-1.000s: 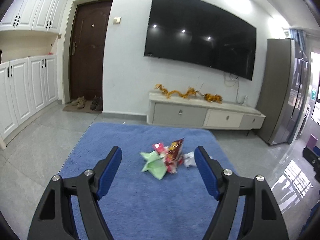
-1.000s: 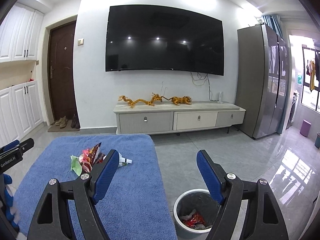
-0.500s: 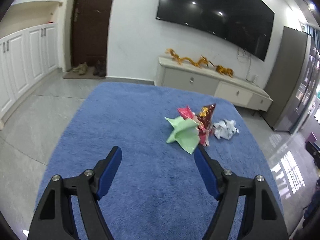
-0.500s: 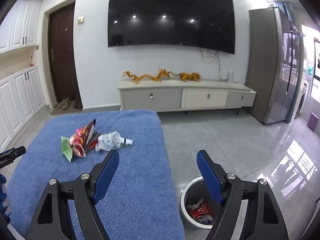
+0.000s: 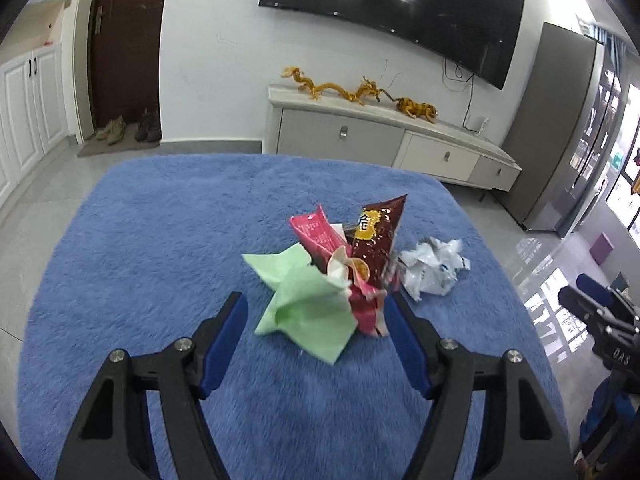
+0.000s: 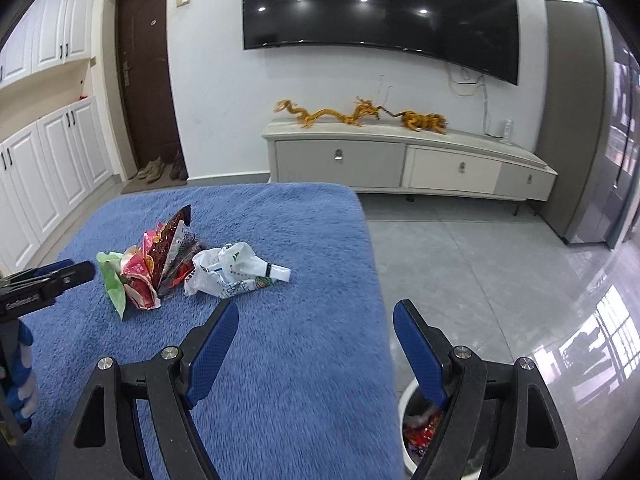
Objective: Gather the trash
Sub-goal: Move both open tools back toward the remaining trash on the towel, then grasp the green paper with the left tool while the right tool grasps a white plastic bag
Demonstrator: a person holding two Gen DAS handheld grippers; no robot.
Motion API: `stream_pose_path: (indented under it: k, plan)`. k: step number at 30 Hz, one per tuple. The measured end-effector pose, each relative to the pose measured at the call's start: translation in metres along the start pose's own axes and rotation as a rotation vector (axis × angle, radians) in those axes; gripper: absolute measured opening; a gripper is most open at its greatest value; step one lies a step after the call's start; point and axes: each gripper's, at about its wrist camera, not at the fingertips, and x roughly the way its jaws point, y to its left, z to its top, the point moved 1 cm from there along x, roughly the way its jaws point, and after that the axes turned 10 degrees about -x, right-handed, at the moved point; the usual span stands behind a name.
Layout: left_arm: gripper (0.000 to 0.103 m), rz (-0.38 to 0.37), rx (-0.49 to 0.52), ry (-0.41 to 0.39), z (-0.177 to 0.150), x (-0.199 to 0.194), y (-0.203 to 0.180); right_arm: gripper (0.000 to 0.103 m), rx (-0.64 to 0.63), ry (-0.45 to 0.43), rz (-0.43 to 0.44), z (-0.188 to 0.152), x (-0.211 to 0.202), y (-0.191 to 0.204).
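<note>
A pile of trash lies on the blue rug [image 5: 160, 240]: a crumpled green paper [image 5: 304, 304], a pink wrapper [image 5: 316, 232] and a dark red snack bag [image 5: 376, 236]. A crumpled white plastic bag [image 5: 432, 272] lies just right of the pile. My left gripper [image 5: 315, 300] is low at the pile, its jaws closing with the green paper between the fingertips, pads not pressing. My right gripper [image 6: 316, 308] is open and empty over the rug, just short of the white bag [image 6: 228, 270]. A white trash bin [image 6: 403, 400] with wrappers inside shows behind its right finger.
The rug's right edge meets grey tile floor [image 6: 480, 272]. A low TV cabinet [image 6: 400, 160] with gold dragon figures stands at the back wall, a grey fridge [image 6: 576, 120] at the right, and white cupboards [image 6: 52, 168] and shoes [image 6: 160, 168] by the door at the left.
Both grippers have come forward and down toward the trash. The pile is now large and close in the left wrist view, with the green paper between the left fingertips.
</note>
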Motion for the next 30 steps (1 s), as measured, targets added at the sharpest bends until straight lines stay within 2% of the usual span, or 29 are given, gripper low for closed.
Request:
stream_pose_path:
  k: [3,4,6,10,14,20,27,28,30]
  plan:
    - [0.068,0.01,-0.039,0.017,0.006,0.02,0.009,0.078,-0.008,0.004,0.029,0.007,0.016,0.005]
    - [0.063,0.014,-0.055,0.025,0.008,0.026,0.013,0.078,-0.011,0.003,0.038,0.01,0.02,0.006]
    - [0.061,0.015,-0.077,0.044,0.009,0.036,0.019,0.078,-0.022,0.001,0.054,0.016,0.029,0.01]
    - [0.061,-0.016,-0.109,0.061,0.011,0.045,0.028,0.078,-0.046,-0.008,0.106,0.027,0.045,0.021]
    - [0.061,-0.057,-0.13,0.075,0.011,0.048,0.033,0.078,-0.058,0.02,0.179,0.033,0.071,0.034]
    - [0.061,-0.111,-0.133,0.131,0.002,0.057,0.034,0.078,-0.051,0.054,0.225,0.038,0.104,0.043]
    - [0.061,-0.121,-0.116,0.134,0.0,0.06,0.029,0.078,-0.076,0.092,0.264,0.039,0.128,0.049]
    - [0.058,-0.124,-0.117,0.134,0.0,0.061,0.028,0.078,-0.074,0.097,0.276,0.039,0.13,0.049]
    - [0.055,-0.127,-0.114,0.133,0.0,0.059,0.028,0.065,-0.071,0.099,0.302,0.038,0.13,0.047]
